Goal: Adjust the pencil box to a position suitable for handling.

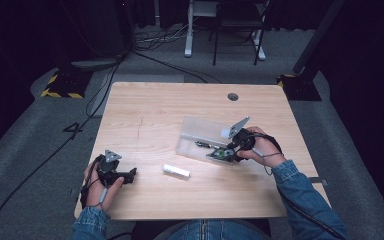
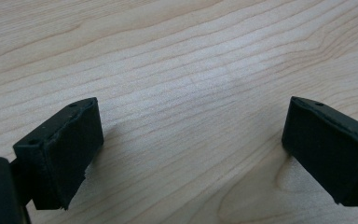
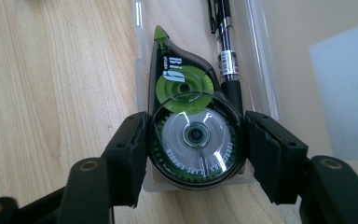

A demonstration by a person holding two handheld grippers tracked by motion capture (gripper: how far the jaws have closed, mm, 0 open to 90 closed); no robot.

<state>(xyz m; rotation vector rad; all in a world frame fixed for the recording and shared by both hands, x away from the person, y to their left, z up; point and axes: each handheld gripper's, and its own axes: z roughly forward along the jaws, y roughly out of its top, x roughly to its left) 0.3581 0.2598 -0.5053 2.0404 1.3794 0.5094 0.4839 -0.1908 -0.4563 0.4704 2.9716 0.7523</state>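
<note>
A: From the high view, where does everything sit?

B: The wooden counter (image 1: pixel 150 115) carries a clear plastic case (image 1: pixel 200 131), open, right of the middle. The right claw (image 1: pixel 228 150) is at the case's near edge, holding a correction tape dispenser (image 1: pixel 222 154) there. A small white tube-shaped thing (image 1: pixel 176 170) lies on the bare wood between the two hands, apart from the case. The left claw (image 1: pixel 130 175) rests low near the left front corner, pointing toward the white thing but well short of it.

A: And the left gripper view?

B: The left claw (image 2: pixel 186 140) has its jaws spread wide, with just wood grain between them. It grips nothing.

A: The right gripper view?

B: The right claw (image 3: pixel 196 154) is closed on the correction tape dispenser (image 3: pixel 191 116); both pads press the round body from either side. The dispenser, dark with a green wheel and a green tip, lies at the end of the case (image 3: pixel 261 56) with its tip pointing away. A black pen (image 3: pixel 227 56) lies just beside it inside the case, along its right side.
</note>
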